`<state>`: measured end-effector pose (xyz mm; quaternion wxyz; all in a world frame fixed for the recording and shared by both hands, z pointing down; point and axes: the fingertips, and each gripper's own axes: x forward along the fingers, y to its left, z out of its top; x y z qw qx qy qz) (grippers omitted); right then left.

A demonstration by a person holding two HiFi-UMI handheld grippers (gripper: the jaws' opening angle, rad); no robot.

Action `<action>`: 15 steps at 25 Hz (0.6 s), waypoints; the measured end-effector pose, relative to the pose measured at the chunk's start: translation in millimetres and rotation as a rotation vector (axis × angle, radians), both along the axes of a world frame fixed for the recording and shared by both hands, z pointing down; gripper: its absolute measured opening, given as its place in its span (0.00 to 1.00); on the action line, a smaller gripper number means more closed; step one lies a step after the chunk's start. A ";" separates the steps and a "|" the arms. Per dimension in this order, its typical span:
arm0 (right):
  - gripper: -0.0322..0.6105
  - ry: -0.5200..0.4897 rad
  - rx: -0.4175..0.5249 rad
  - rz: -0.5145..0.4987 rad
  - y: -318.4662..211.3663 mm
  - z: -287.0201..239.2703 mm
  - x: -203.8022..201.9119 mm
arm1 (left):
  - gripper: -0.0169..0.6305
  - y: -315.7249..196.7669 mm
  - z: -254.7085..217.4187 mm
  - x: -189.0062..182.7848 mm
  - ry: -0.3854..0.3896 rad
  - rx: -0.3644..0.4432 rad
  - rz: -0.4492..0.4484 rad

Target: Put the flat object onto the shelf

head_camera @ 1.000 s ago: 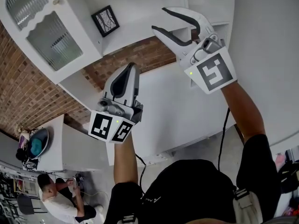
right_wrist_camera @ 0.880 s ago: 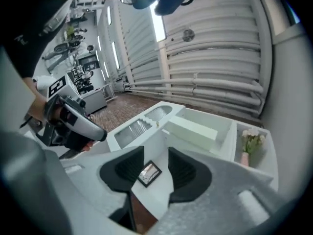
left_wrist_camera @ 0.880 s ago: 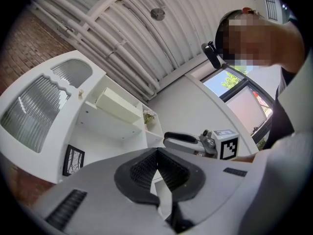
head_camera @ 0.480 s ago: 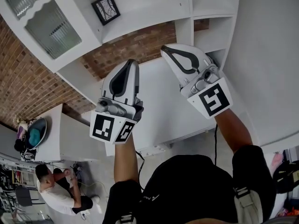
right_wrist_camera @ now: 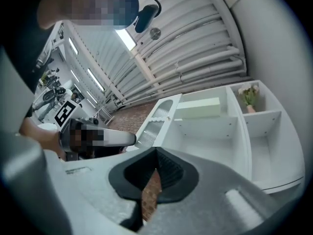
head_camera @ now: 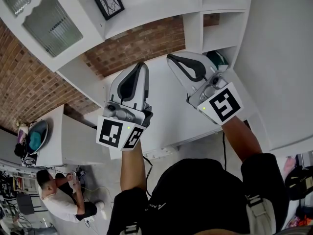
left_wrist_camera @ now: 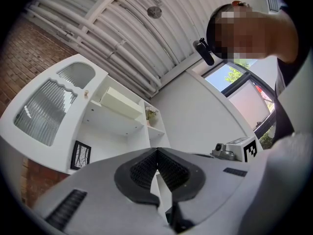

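Holding left gripper (head_camera: pixel 140 68) and right gripper (head_camera: pixel 172 59) up side by side before a white shelf unit (head_camera: pixel 191 31) on a brick wall (head_camera: pixel 137 45). Showing both pressed together, pad against pad, gripping nothing. Finding the framed picture (head_camera: pixel 108 3) standing on the shelf in the open compartment beside the glass door (head_camera: pixel 51 28), against its back wall, well apart from both grippers.

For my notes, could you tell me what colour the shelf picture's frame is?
The picture frame is black, clearest in the head view.
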<state>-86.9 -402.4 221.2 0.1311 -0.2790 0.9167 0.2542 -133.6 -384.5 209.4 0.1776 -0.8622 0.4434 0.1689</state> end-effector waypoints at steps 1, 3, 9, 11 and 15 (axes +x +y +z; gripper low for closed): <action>0.05 0.003 0.000 0.002 0.0 0.5 0.1 | 0.02 -0.2 0.4 0.1 0.000 -0.002 0.001; 0.05 0.008 0.000 0.001 0.7 1.1 -0.1 | 0.02 -0.1 1.0 0.4 0.000 -0.005 0.002; 0.05 0.029 0.004 -0.014 2.0 3.8 -4.7 | 0.02 -0.1 1.2 -1.3 0.000 -0.007 0.002; 0.05 0.036 0.011 -0.018 2.8 2.4 -5.7 | 0.02 -0.1 0.1 -2.7 0.003 -0.006 0.000; 0.05 0.046 0.020 -0.018 4.0 1.2 -5.6 | 0.02 0.0 -0.4 -3.4 0.008 -0.006 0.002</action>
